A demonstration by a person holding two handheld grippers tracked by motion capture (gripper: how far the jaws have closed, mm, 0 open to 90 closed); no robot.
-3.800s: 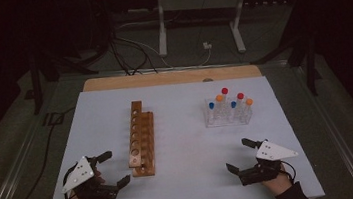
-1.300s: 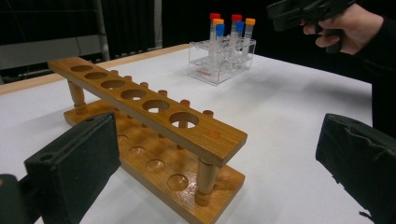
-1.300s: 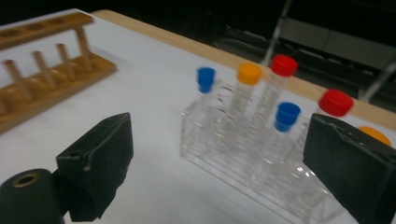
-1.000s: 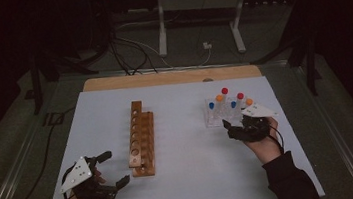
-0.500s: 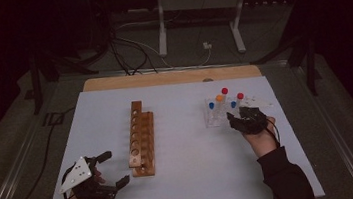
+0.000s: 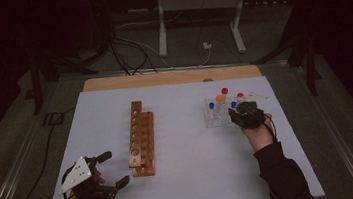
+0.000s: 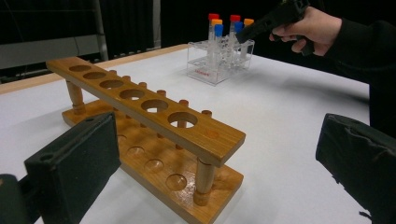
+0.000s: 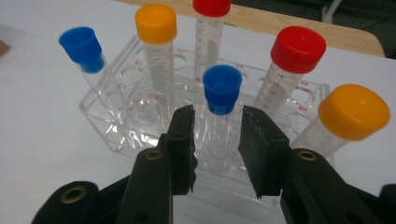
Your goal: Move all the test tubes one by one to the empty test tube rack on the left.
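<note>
1. The right tool [image 8: 215,135] is at the clear plastic tube rack [image 8: 140,133] on the far right part of the white tabletop [image 6: 190,153].
2. Its jaws stand a little apart, one on each side of the blue-capped clear tube [image 8: 221,91]; it seems they do not touch the tube yet, but the view is not sure here.
3. Around it in the rack stand another blue-capped tube [image 8: 86,51], two orange-capped tubes [image 8: 156,28] and two red-capped tubes [image 8: 292,58].
4. The left tool [image 6: 112,169] rests wide open near the front left edge, just beside the empty wooden two-tier tube rack [image 6: 140,138].
</note>
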